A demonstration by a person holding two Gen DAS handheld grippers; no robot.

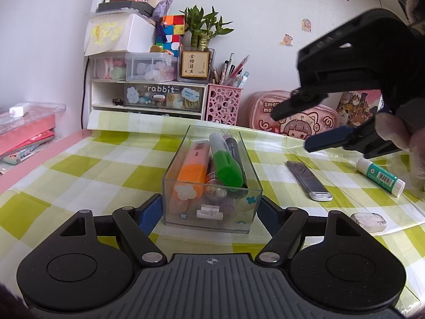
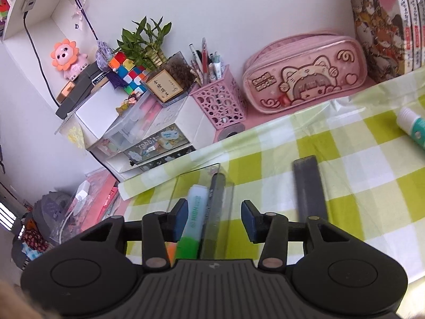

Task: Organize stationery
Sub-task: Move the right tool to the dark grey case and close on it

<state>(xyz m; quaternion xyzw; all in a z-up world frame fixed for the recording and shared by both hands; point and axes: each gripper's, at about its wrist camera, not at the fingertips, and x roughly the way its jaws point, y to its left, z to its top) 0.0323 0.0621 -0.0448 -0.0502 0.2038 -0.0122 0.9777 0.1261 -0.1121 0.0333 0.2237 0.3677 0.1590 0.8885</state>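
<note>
Two grippers are working over a green-checked tablecloth [image 1: 87, 164]. Left gripper [image 1: 209, 212] is clamping the near end of a clear box [image 1: 212, 212], its blue pads pressing on both side walls. Box is sitting mid-table, holding an orange highlighter [image 1: 190, 172], a green highlighter [image 1: 225, 167] and a dark marker [image 1: 235, 148]. Right gripper [image 2: 213, 219] is hanging above the box's right side, jaws standing partly apart, gripping nothing. Lying to the right of the box: a dark flat case [image 1: 308, 180], a glue stick [image 1: 379, 176] farther right, an eraser [image 1: 368, 222] nearer.
</note>
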